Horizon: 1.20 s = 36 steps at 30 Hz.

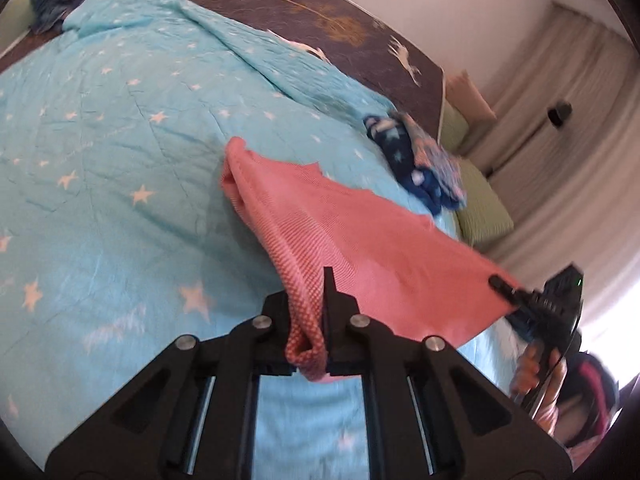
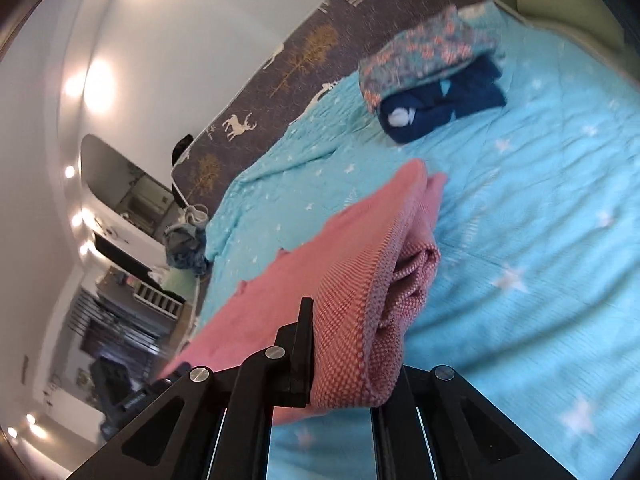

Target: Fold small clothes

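While stretched above the star-print blanket [image 1: 100, 128] on the bed, the pink knit garment [image 1: 360, 236] spans btw both tongs: left tongs [image 1: 316, 320] clamped on one edge, right tongs [image 2: 344, 344] clamped on the opposite.

Left gripper [image 1: 316, 312] and right gripper [image 2: 344, 344]: matte black linkage arms are joined by round silver pivot screws, with paired polished guide rods set beneath. On the right gripper's housing, seen from the left, a small green light and a thin black cable are shown.
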### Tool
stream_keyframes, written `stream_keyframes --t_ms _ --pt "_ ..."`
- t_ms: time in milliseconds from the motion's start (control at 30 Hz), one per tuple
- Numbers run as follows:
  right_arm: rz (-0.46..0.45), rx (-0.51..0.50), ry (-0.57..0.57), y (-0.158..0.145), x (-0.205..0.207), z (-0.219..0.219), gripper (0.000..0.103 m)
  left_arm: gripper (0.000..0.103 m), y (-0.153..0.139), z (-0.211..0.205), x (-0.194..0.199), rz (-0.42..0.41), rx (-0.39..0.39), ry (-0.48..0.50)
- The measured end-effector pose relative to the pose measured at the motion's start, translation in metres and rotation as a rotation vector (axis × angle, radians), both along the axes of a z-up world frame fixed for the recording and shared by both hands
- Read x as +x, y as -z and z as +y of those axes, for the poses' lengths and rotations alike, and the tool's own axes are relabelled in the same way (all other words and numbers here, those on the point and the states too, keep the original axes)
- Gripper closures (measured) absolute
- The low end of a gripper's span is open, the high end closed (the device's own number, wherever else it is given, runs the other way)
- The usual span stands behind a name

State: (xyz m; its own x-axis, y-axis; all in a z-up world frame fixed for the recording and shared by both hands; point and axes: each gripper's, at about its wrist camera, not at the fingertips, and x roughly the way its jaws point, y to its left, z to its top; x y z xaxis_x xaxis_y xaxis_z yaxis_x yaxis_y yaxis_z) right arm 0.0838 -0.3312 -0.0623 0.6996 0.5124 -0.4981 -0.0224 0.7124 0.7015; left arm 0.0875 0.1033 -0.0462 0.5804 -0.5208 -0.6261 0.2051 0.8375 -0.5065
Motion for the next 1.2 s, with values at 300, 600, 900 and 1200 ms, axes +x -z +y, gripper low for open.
stream_keyframes --t_ms 300,600,900,1200 --pt "0.227 -0.142 0.037 0.056 -0.063 -0.016 0.089 0.091 0.052 -0.003 -0.038 0.167 0.064 0.011" --pt "0.206 -0.370 0.243 0.023 -0.083 -0.027 0.057 0.065 0.043 -0.002 -0.047 0.121 0.157 -0.066" --pt "0.040 -0.552 0.054 0.005 -0.078 0.040 0.057 0.062 0.039 -0.008 -0.051 0.095 0.206 -0.083" --pt "0.188 -0.515 0.031 0.046 -0.055 0.039 0.057 0.062 0.040 -0.005 -0.053 0.081 0.240 -0.095"
